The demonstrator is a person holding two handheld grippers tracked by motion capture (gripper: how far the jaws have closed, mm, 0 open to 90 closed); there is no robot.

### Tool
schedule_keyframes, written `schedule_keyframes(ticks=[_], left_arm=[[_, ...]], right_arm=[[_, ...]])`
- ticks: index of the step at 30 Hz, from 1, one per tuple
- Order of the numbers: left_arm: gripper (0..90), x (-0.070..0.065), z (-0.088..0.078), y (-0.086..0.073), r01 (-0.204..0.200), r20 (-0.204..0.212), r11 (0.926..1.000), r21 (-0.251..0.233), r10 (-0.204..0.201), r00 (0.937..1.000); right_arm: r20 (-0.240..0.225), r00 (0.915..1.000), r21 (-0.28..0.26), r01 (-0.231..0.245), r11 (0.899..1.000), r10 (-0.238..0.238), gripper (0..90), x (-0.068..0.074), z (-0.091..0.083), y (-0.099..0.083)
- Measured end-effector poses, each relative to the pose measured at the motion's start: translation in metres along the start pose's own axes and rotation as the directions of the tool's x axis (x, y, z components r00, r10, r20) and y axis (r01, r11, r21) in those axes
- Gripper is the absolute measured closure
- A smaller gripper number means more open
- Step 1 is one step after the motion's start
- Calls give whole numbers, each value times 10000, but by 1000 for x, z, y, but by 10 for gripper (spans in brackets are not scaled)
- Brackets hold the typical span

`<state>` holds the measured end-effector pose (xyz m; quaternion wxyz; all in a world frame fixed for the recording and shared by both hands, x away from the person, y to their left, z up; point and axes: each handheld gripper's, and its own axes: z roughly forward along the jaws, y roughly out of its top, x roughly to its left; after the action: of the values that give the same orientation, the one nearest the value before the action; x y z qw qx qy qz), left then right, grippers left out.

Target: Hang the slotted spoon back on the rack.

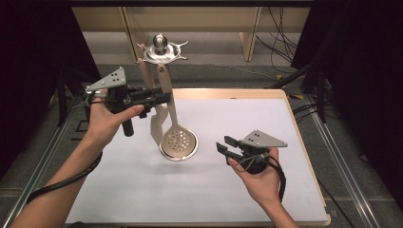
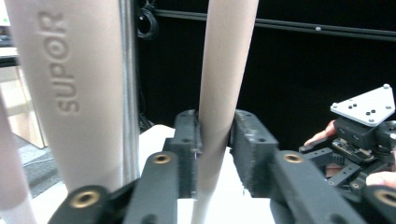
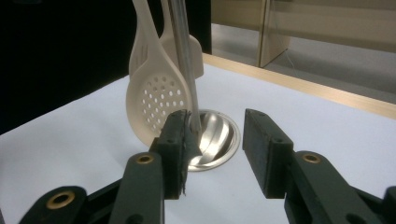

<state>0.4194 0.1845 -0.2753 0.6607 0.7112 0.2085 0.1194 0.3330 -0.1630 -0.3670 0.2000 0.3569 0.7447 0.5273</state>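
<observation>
Near bench [image 1: 294, 190] far-left edge: steel utensil stand [image 1: 162, 50], round base [image 1: 179, 151] on white surface. Three beige utensils hang there: skimmer [image 1: 178, 139], slotted turner [image 3: 140, 44], third one [image 3: 196, 53]. Open room across right and near bench.

Left gripper [image 1: 161, 97]: jaws half-open around skimmer handle [image 2: 222, 93], one pad touching, no clamp. Right gripper [image 1: 227, 145]: jaws wide, empty, right of base.

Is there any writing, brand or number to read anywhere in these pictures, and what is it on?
"SUPOR": raised letters running along the cream handle of a hanging utensil, seen close up in the left gripper view.
No other readable text: the slotted spoon, the metal stand, the table and the grey plate on the right gripper carry none that I can make out.
</observation>
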Motion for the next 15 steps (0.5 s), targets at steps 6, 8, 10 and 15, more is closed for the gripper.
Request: schedule_keyframes(ticks=[6, 8, 10, 15], left_arm=[[584, -6, -11, -8, -296, -838, 9992, -274, 272, 9961], [567, -10, -18, -11, -425, -1169, 9984, -366, 380, 9924], [559, -13, -24, -14, -544, -1342, 9974, -472, 476, 9898], [541, -21, -38, -26, -782, -1679, 9958, -472, 692, 9834]], right_arm=[[-56, 9996, 258, -290, 9992, 291, 603, -3, -2, -2], [-26, 9999, 126, -144, 9998, 144, 601, -4, -2, -2], [-3, 9996, 91, -274, 9996, 274, 599, -5, -3, -3], [180, 9998, 132, -16, 9999, 14, 595, -9, -5, -5]])
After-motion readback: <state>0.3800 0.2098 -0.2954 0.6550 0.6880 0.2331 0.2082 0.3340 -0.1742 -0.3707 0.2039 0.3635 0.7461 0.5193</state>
